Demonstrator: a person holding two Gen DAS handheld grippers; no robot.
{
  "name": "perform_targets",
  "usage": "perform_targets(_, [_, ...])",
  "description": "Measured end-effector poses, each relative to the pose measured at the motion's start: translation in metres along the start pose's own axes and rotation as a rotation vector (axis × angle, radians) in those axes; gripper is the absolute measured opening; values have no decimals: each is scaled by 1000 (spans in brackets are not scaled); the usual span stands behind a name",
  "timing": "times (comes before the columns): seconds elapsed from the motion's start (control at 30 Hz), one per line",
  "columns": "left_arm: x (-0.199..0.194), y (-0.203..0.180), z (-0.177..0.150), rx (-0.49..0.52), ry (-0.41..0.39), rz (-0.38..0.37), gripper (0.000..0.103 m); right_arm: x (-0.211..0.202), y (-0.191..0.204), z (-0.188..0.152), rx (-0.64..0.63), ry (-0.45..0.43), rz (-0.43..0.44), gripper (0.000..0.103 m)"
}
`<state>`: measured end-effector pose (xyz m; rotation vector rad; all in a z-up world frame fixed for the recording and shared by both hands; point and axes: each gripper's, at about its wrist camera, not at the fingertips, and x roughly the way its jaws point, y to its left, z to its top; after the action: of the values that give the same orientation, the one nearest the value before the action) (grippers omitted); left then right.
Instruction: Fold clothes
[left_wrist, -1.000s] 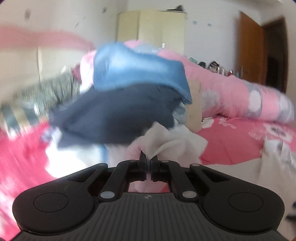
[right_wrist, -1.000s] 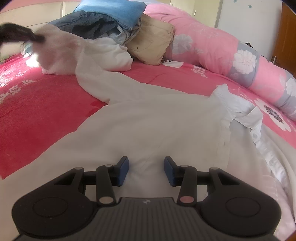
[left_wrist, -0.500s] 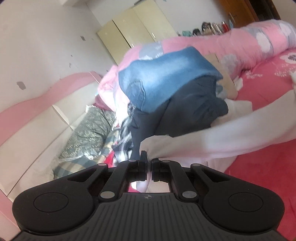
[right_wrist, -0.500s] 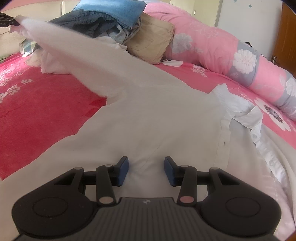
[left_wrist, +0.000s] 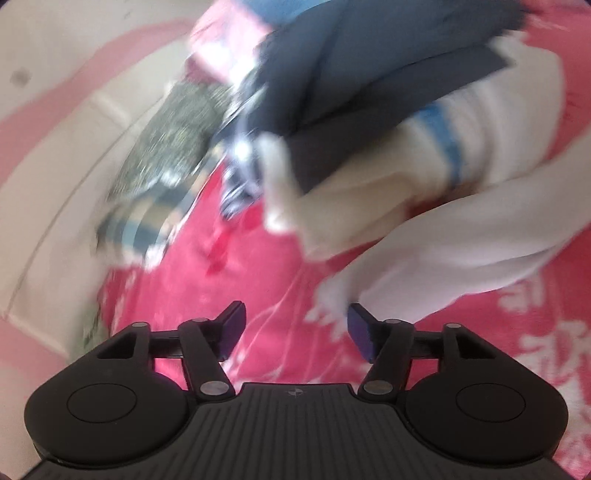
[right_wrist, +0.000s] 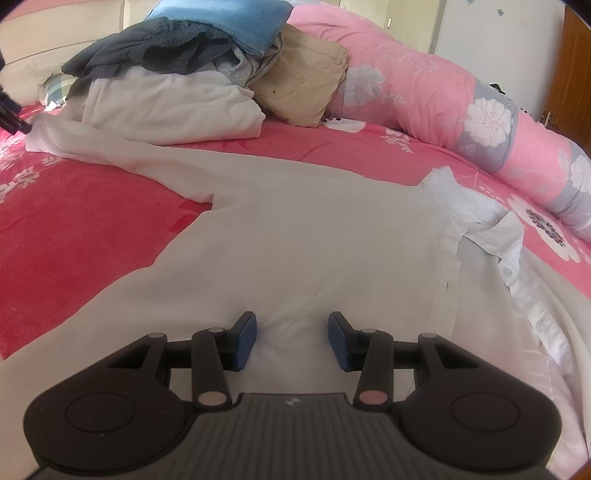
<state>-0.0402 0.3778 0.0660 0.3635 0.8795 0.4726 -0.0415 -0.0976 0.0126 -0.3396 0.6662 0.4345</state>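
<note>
The white shirt (right_wrist: 314, 236) lies spread face up on the red bedspread (right_wrist: 85, 206), 1 sleeve (left_wrist: 461, 236) stretched out, no fold made. Left gripper (left_wrist: 295, 328) and right gripper (right_wrist: 291, 339) both gape empty; the blurred left view suggests the cuff lies free.

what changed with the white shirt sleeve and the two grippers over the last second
The left gripper was shut on the sleeve and lifted it out sideways; now it is open and the sleeve lies stretched flat on the red bedspread. The right gripper stayed open over the white shirt; the clothes pile is unchanged.
</note>
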Motion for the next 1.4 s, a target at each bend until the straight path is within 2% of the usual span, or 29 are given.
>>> perform_targets(0.1, [0,34,-6,-185,8,-18,67,0,0,1,-1,5,-2,46])
perform_targets(0.17, [-7,50,-7,-286,-8,1,67,0,0,2,-1,8,-3,46])
perform_targets(0.27, [-33,50,-6,-336,-92,-14,67,0,1,3,-2,13,-5,46])
perform_targets(0.3, [-44,43,-4,-333,-129,-48,67,0,2,3,-4,15,-5,46])
perform_targets(0.47, [-99,-18,-3,-283,-262,-294,69,-12,-6,10,18,22,-1,46])
perform_targets(0.6, [-141,-74,-4,-233,-355,-504,70,-57,-25,9,75,-13,-27,46])
perform_targets(0.7, [-169,-115,-11,-198,-383,-672,70,-122,-51,-6,167,-61,-84,46])
perform_targets(0.77, [-186,-139,-20,-164,-398,-755,70,-167,-68,-18,230,-94,-127,46])
perform_targets(0.97, [-227,-205,-42,-60,-405,-970,70,-339,-107,-90,456,-231,-362,46])
perform_targets(1.07, [-243,-233,-51,-34,-366,-1080,70,-405,-111,-124,519,-254,-541,46])
perform_targets(1.13, [-254,-255,-56,-3,-350,-1117,70,-433,-109,-143,531,-247,-651,46])
perform_targets(1.23, [-268,-285,-67,44,-322,-1137,70,-439,-111,-168,569,-232,-676,46])
perform_targets(1.33, [-280,-310,-78,106,-318,-1108,70,-407,-115,-187,570,-168,-650,46])
perform_targets(1.4, [-286,-321,-84,137,-323,-1081,70,-371,-111,-194,488,-98,-656,45])
